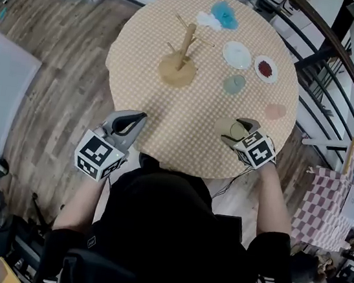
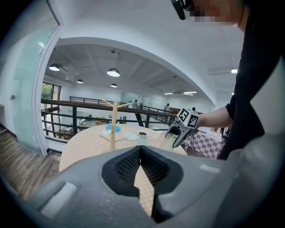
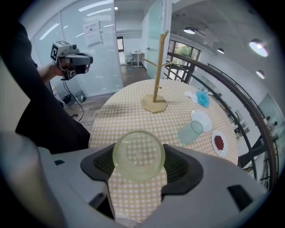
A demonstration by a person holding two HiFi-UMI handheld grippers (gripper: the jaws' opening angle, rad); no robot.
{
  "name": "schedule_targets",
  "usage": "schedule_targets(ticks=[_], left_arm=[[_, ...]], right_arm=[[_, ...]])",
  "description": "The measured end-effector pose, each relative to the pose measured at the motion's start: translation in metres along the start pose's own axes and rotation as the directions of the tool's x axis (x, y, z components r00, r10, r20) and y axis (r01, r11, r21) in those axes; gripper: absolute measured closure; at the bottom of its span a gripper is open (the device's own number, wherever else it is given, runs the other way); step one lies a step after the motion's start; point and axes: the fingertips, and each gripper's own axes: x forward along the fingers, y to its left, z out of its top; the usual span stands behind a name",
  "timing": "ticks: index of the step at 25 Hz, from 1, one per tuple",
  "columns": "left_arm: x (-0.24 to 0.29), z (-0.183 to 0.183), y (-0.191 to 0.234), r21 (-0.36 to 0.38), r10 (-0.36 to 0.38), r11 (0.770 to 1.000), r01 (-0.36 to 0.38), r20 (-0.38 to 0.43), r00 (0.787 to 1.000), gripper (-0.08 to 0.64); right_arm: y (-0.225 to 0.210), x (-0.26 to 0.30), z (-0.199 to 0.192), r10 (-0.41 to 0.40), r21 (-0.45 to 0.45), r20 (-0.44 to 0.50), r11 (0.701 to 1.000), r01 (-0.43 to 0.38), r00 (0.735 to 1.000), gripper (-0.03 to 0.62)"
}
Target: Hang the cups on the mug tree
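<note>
The wooden mug tree (image 1: 183, 57) stands bare on the round checked table (image 1: 165, 129). My right gripper (image 1: 240, 132) is shut on a pale yellow-green cup (image 1: 231, 129) near the table's front right edge. In the right gripper view the cup (image 3: 139, 153) fills the gap between the pads, its round end facing the camera. A teal cup (image 1: 234, 83) and a pink cup (image 1: 275, 111) rest on the table to the right of the tree. My left gripper (image 1: 130, 124) is shut and empty at the table's front left edge, its pads meeting in the left gripper view (image 2: 140, 149).
A white plate (image 1: 237, 55) and a plate with something red (image 1: 265, 69) sit behind the teal cup. A blue and white cloth (image 1: 219, 15) lies at the far edge. A dark railing (image 1: 326, 54) curves round the table's right side. Wooden floor lies to the left.
</note>
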Motion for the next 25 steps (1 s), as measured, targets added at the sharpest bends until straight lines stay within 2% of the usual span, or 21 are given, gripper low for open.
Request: schedule_targets(ticks=[7,10,15,25], left_arm=[[-0.003,0.002,0.004,-0.047,0.045,0.998,-0.044,0.014,0.999,0.552],[-0.002,0.001,0.009,-0.039,0.061,0.997,-0.061,0.002,0.998,0.552],[-0.002,0.001,0.026,-0.044,0.084,0.996,-0.083,0.005,0.996,0.552],[0.02,-0.011,0.059,-0.122,0.039,0.992,-0.04,-0.01,0.999,0.552]], right_arm=[[-0.009,-0.004,0.044,0.027,-0.039,0.09,0.999,-0.024,0.996,0.27],[-0.014,0.0,0.065,0.037,-0.065,0.13,0.997,-0.029,0.991,0.27],[-0.019,0.013,0.093,0.057,-0.102,0.143,0.994,-0.043,0.988,0.268],[-0.054,0.028,0.156,0.011,-0.084,0.2,0.996,0.006,0.98,0.269]])
